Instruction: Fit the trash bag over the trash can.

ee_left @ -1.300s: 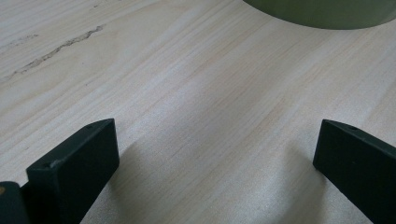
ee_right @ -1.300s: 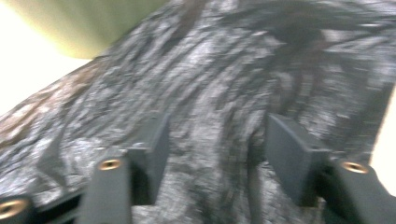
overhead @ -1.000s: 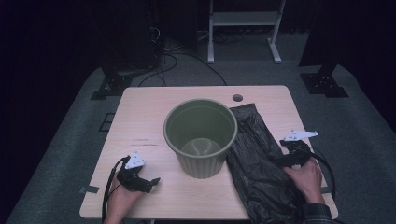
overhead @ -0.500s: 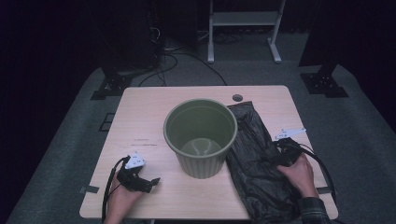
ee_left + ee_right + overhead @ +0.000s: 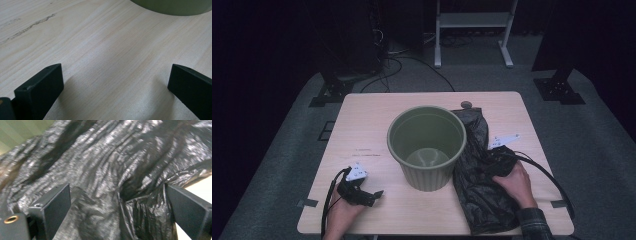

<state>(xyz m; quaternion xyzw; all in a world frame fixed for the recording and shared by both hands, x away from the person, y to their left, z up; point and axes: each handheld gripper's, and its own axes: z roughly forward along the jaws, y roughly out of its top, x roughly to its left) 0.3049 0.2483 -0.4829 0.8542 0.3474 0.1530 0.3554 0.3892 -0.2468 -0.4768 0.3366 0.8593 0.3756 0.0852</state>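
Note:
An olive-green bin (image 5: 427, 145) stands upright in the middle of the wooden table (image 5: 362, 115). A crumpled black plastic bag (image 5: 477, 200) lies flat to its right. My right gripper (image 5: 486, 159) is down over the bag's middle, beside the bin. In the right gripper view its jaws (image 5: 117, 202) stand wide, having just been opening; the bag's wrinkled folds (image 5: 112, 157) lie between them unpinched, and the bin's wall (image 5: 15, 132) shows at top left. My left gripper (image 5: 374, 196) rests open near the table's front left, with bare wood between its jaws (image 5: 115, 85) and the bin's base (image 5: 172, 6) ahead.
A small dark round thing (image 5: 466, 105) sits at the table's far edge behind the bag. Dark stands and cables crowd the floor beyond the table. Bare wood spreads left of the bin.
My right hand has slid left across the bag toward the bin and sunk a little. The left hand has stayed put.

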